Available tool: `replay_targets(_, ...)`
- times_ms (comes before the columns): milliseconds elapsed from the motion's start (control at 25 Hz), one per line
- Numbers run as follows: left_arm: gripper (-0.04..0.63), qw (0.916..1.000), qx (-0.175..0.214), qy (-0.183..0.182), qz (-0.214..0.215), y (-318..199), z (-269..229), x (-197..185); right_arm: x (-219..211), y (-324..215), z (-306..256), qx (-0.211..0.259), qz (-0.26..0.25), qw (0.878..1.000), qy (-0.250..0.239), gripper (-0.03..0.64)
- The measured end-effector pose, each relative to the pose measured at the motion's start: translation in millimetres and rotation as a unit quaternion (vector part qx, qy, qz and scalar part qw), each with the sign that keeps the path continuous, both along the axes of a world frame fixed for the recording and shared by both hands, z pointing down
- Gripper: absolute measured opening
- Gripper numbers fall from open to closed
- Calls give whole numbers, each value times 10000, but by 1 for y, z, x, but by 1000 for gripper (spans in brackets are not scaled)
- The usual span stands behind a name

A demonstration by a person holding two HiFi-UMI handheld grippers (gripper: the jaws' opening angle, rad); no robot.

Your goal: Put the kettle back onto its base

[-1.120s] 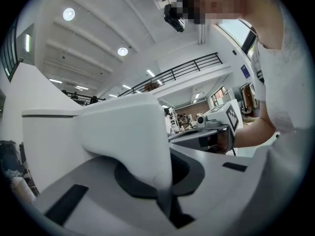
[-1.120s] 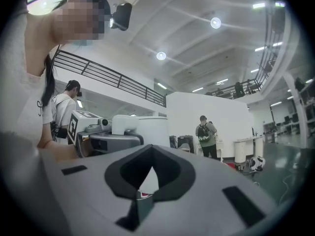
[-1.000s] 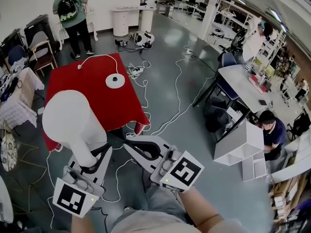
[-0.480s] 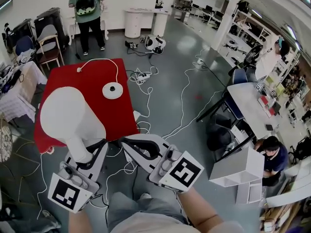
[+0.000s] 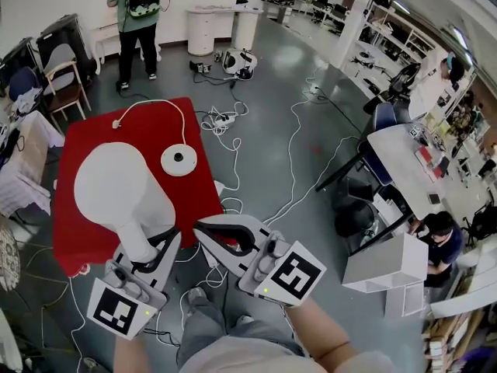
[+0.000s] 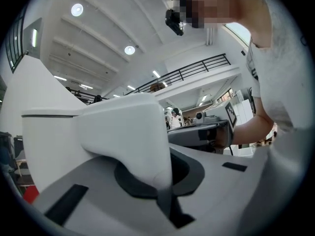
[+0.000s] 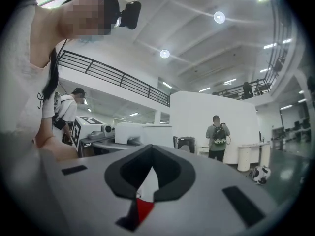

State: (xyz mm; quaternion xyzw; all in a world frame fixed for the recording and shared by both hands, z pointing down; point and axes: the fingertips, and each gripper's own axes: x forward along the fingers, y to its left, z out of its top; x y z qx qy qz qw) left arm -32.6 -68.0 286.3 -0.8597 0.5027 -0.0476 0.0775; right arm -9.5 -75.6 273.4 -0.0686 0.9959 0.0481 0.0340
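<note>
The white kettle (image 5: 123, 189) hangs over the near part of the red table (image 5: 85, 224), with my left gripper (image 5: 153, 249) shut on its handle. In the left gripper view the handle (image 6: 129, 136) fills the space between the jaws, and the kettle body (image 6: 47, 132) is at left. The round white base (image 5: 178, 160) lies on the table beyond the kettle, its white cord (image 5: 147, 104) running to the far edge. My right gripper (image 5: 203, 228) is beside the kettle, shut and empty. In the right gripper view (image 7: 150, 170) only a thin slit shows between the jaws.
White cables (image 5: 291, 158) trail over the grey floor right of the table. A person with a backpack (image 5: 141, 6) stands at the back. Chairs (image 5: 64, 80) and a cloth-covered table (image 5: 19, 169) stand at left. A white desk (image 5: 400, 150), a seated person (image 5: 437, 233) and a white box (image 5: 386, 259) are at right.
Both grippers and the kettle have moved forward toward the red table. The table and base now lie closer beneath them. The grip on the handle is unchanged.
</note>
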Motion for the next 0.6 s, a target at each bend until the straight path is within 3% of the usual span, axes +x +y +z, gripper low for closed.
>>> replay_targets(400, 8, 9943, -158, -244, 1027, -73, 22, -73, -71, -74, -4, 37, 960, 9953, -153, 7)
replay_targets(600, 8, 9912, -186, -99, 1304, -106, 34, -89, -82, -95, -4, 26, 1281, 9917, -54, 8)
